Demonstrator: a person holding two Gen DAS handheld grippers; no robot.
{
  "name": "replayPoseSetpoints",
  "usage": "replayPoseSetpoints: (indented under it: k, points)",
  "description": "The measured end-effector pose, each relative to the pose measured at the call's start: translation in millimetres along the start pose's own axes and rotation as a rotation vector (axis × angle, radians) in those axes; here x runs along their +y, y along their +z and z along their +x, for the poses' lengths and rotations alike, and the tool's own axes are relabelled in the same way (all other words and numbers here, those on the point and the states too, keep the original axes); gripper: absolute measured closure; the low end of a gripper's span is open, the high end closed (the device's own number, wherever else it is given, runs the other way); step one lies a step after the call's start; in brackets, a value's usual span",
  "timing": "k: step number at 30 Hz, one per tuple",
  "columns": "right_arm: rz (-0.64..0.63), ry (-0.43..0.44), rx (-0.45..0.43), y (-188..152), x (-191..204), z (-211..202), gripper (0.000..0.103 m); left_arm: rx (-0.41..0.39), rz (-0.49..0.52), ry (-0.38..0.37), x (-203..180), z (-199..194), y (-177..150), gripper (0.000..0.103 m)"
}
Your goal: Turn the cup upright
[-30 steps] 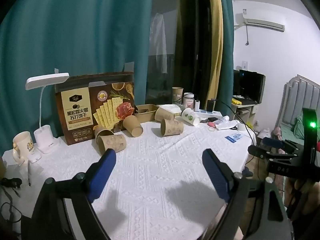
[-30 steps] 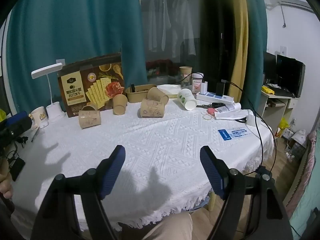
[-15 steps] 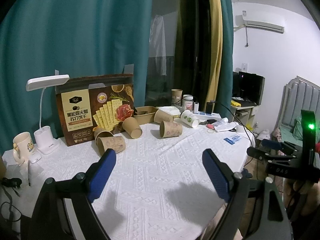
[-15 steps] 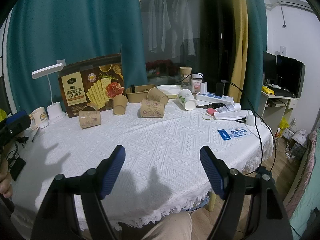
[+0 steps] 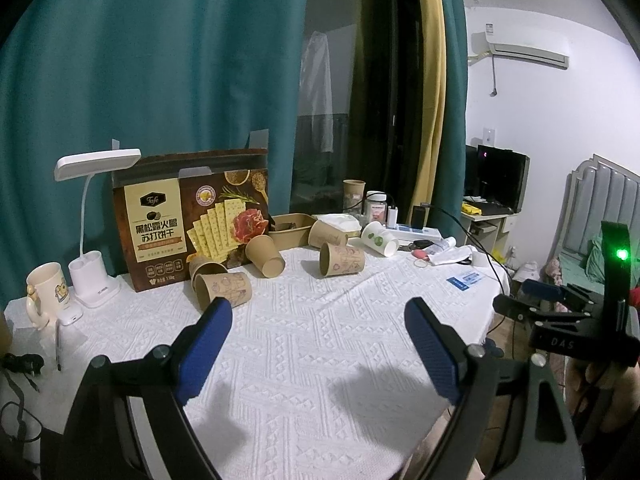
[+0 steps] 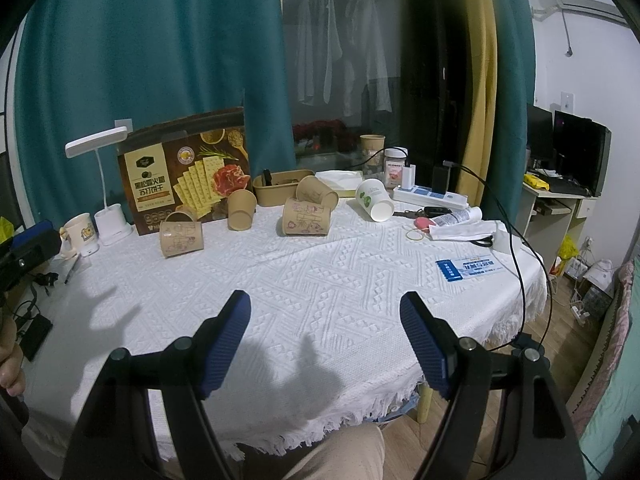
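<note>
- The left hand-held gripper (image 5: 318,322) is held above the near part of the surface (image 5: 320,352), jaws spread wide, nothing grasped.
- The right hand-held gripper (image 6: 324,318) is likewise released and empty, over the near edge of the surface.
- A cracker box (image 6: 184,172) is stood upright at the back of the surface and is taken as landmark.
- A printed brown paper cup (image 6: 182,236) is seen lying on its side just in front of the cracker box.
- A plain brown cup (image 6: 241,210) is seen tipped, right of that cup, near the box's right corner.
- Another printed cup (image 6: 306,220) is laid on its side further right of the box.
- A white cup (image 6: 374,200) is laid tilted well right of the box.
- A white desk lamp (image 6: 106,184) and a mug (image 6: 80,234) are placed left of the box.
</note>
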State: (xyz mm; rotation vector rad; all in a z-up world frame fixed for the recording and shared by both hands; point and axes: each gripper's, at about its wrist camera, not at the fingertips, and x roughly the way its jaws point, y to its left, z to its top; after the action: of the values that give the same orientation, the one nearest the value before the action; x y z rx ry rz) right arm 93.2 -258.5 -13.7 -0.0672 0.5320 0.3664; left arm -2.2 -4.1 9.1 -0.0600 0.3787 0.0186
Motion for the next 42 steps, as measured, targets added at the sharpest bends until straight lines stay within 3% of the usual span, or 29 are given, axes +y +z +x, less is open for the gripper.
replayPoseSetpoints:
  k: [42]
  points:
    - [0.001, -0.001, -0.002, 1.8, -0.3, 1.1, 0.028, -0.02, 0.003, 0.006, -6.2, -4.9, 1.7, 0.015]
